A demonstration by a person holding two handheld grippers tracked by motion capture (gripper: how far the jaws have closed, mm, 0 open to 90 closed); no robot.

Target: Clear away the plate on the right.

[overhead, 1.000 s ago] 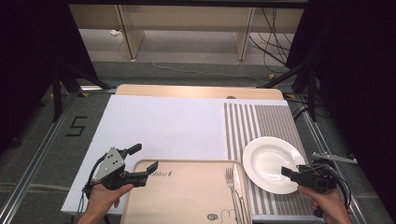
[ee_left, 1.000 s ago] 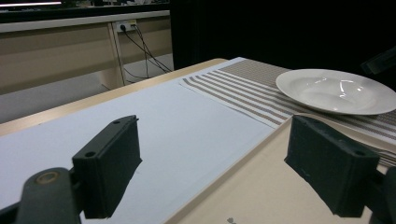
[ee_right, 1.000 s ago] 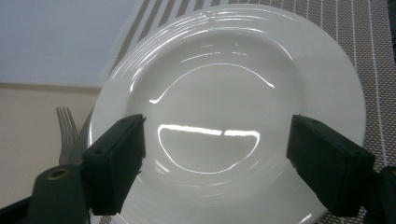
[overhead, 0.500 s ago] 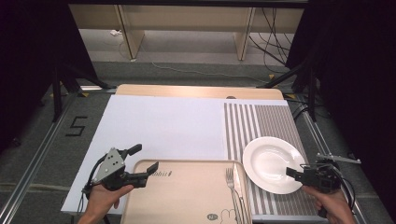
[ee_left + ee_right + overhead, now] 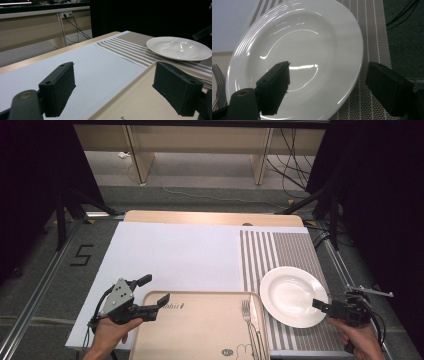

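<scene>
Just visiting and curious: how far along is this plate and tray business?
Early stage, it seems. Already in place: a fork lies on the tray. In hand: the right gripper, open, straddles the near rim of the white plate on the striped mat; the left gripper, open, straddles the tray's corner. Left: closing on the plate and moving it, probably.

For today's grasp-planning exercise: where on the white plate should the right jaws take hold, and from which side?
Grip the plate by its near right rim, coming in low from the right. The right gripper already stands open astride that edge, one jaw over the rim, one above the striped mat. The rim is thin and raised; the wide shallow bowl offers nothing to pinch.
</scene>
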